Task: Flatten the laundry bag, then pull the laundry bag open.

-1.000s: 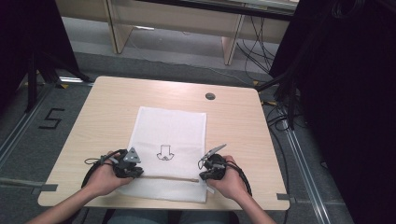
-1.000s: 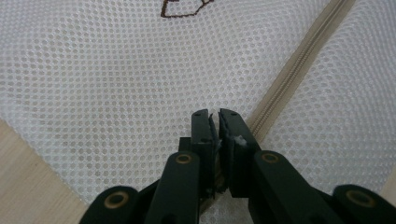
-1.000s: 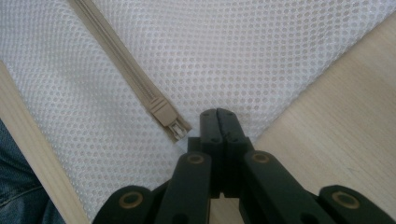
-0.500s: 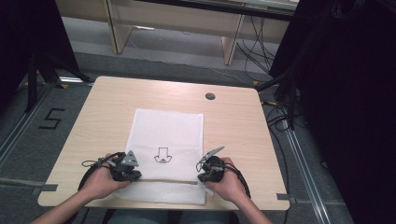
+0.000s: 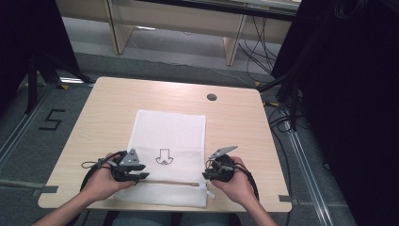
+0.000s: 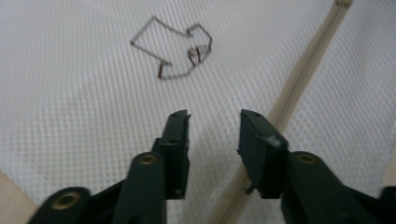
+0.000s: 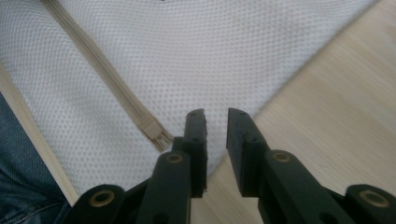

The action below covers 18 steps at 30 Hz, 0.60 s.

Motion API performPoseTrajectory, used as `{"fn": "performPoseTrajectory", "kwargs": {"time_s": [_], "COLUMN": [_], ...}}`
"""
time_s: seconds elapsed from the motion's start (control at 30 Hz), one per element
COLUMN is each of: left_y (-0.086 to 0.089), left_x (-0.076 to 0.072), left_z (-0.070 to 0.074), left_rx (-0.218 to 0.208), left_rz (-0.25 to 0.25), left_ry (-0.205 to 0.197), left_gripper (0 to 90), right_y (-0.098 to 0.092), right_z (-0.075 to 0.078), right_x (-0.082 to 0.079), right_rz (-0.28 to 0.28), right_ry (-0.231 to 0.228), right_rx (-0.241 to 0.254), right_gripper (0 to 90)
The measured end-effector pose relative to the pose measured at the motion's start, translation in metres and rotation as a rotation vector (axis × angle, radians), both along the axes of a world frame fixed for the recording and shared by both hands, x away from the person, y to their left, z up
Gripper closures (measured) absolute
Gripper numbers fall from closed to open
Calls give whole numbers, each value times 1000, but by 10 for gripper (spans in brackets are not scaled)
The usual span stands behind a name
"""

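A light wooden counter point(image 5: 103, 113) stands on a grey floor, with dark curtains to either side, cables trailing on the floor at the right, and a taped figure 5 point(image 5: 51, 120) on the floor at the left. A round grommet hole point(image 5: 211, 97) sits near the counter's far edge. A white mesh bag point(image 5: 169, 129) lies flat in the middle of the counter, reaching to its near edge, with a small drawn arrow mark point(image 5: 163, 157) on it and a beige zipper point(image 5: 169, 181) running across its near part. In the high view the left claw point(image 5: 136, 175) rests on the bag's near left part, held by the person's left hand point(image 5: 101, 181), and the right claw point(image 5: 209, 173) sits at the bag's near right edge, held by the right hand point(image 5: 235, 183). In the left gripper view the left claw point(image 6: 214, 122) hovers with its jaws parted by a moderate gap, holding nothing, over the mesh just beside the zipper point(image 6: 303, 70), with the arrow mark point(image 6: 173, 49) farther ahead. In the right gripper view the right claw point(image 7: 216, 116) is parted by only a narrow gap, with nothing between the jaws, poised over the bag's edge where the mesh point(image 7: 196, 60) meets bare wood point(image 7: 336, 107); the zipper's end point(image 7: 156, 133) lies just beside the left jaw. A strip of blue denim point(image 7: 18, 177) shows at the lower left of that view.
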<state>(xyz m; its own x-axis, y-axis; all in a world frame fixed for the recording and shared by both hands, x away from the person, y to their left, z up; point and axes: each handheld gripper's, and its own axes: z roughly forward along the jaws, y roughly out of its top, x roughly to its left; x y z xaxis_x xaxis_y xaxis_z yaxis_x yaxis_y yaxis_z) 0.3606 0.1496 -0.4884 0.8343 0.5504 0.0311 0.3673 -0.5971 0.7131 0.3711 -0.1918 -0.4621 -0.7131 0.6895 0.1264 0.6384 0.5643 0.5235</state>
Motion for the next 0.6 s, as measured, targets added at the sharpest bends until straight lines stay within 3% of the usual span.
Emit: {"fn": "performPoseTrajectory", "kwargs": {"time_s": [0.03, 0.1, 0.13, 0.2, 0.27, 0.33, 0.4, 0.43, 0.47, 0.57, 0.6], "left_y": [-1, -3, -3, -4, -5, -5, -5, -8, -8, -13, -15], "left_x": [1, 3, 4, 4, 5, 5, 5, 5, 5, 3, 3], "left_z": [1, 4, 4, 5, 6, 8, 10, 12, 12, 16, 16], "left_rx": [-18, -51, -64, -77, -64, -67, -105, -155, -155, -163, -155], "left_rz": [1, 15, 26, 52, 48, 56, 71, 93, 93, 60, 38], "left_ry": [-18, -34, -41, -52, -64, -73, -68, -57, -57, -50, -71], "left_gripper": [525, 488, 435, 384, 380, 372, 370, 373, 382, 411, 428], "right_y": [-8, -12, -19, -23, -27, -30, -31, -31, -30, -28, -28], "right_z": [0, 2, 3, 3, 5, 7, 9, 9, 9, 7, 8], "right_x": [-1, -1, -3, -2, -2, -1, -2, -2, -4, -5, -6], "right_rz": [-25, -32, -69, -65, -102, -118, -125, -122, -141, -143, -125], "right_ry": [-12, -7, 1, -17, -8, -31, -20, -22, -7, -12, -19], "right_rx": [22, 13, 24, 23, 32, 41, 28, 34, 39, 37, 18], "right_gripper": [757, 748, 730, 719, 697, 691, 689, 685, 675, 673, 678]}}
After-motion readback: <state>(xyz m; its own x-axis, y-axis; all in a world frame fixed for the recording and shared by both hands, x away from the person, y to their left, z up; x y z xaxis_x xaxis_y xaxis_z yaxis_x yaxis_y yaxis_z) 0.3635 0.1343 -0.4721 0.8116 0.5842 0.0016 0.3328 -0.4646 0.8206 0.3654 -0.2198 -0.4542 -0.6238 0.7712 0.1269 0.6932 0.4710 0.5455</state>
